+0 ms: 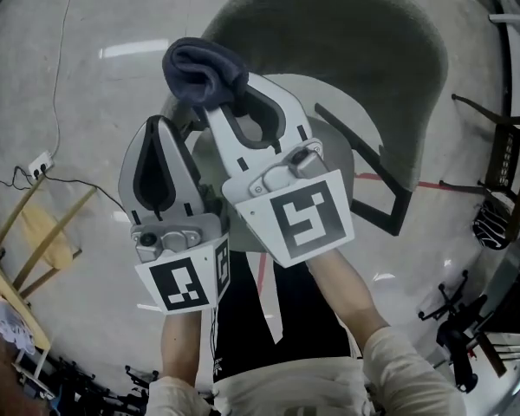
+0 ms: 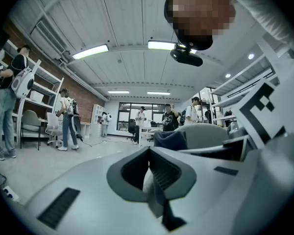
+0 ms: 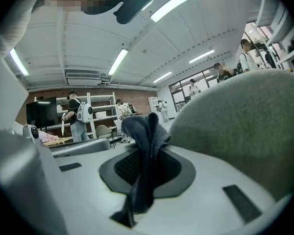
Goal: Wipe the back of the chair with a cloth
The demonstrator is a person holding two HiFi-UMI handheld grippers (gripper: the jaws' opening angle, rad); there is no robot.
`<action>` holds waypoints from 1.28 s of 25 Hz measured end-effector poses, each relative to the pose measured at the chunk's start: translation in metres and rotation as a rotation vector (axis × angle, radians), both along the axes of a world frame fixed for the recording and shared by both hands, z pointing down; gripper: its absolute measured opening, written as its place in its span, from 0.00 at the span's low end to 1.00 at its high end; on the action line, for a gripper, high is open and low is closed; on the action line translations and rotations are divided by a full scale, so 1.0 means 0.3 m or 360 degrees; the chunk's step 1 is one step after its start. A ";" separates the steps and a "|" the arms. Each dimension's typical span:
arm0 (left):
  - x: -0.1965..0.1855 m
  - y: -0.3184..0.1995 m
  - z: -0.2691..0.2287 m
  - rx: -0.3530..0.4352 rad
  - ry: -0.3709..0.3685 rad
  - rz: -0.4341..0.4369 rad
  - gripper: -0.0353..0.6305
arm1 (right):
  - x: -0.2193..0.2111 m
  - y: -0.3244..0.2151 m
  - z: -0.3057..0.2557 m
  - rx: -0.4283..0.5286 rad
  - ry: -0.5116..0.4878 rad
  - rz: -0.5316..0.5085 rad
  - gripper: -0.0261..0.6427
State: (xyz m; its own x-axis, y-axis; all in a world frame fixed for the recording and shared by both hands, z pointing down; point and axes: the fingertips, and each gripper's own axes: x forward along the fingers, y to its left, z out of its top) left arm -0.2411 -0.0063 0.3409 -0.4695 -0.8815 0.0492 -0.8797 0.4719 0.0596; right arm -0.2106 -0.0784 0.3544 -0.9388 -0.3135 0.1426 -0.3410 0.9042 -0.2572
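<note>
Pinches a dark blue cloth (image 1: 204, 69) in the right claw (image 1: 238, 94), jaws closed on its middle. Leaves a bunched fold sticking out past the tips, with the rest running back along the gap in the right gripper view. Holds that cloth right by the top edge of the grey-green chair back (image 1: 355, 42); cannot tell whether touching. Carries the left claw (image 1: 163, 133) just beside the right, lower and to its left, jaws pressed together with nothing between them. Stands over a pale glossy floor (image 1: 61, 128). Takes in people (image 2: 68, 119) standing near shelves far behind, in the left gripper view.
</note>
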 end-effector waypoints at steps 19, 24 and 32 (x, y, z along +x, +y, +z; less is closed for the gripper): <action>0.052 -0.078 0.041 -0.0030 0.0025 0.0095 0.08 | 0.178 -0.253 0.085 0.0071 0.0168 0.0388 0.13; 0.132 -0.158 0.043 -0.0033 0.0030 0.0194 0.08 | 0.340 -0.359 0.091 0.0062 0.0196 0.0592 0.13; 0.240 -0.263 0.050 -0.0021 0.0059 0.0373 0.08 | 0.559 -0.441 0.087 0.0041 0.0202 0.0898 0.13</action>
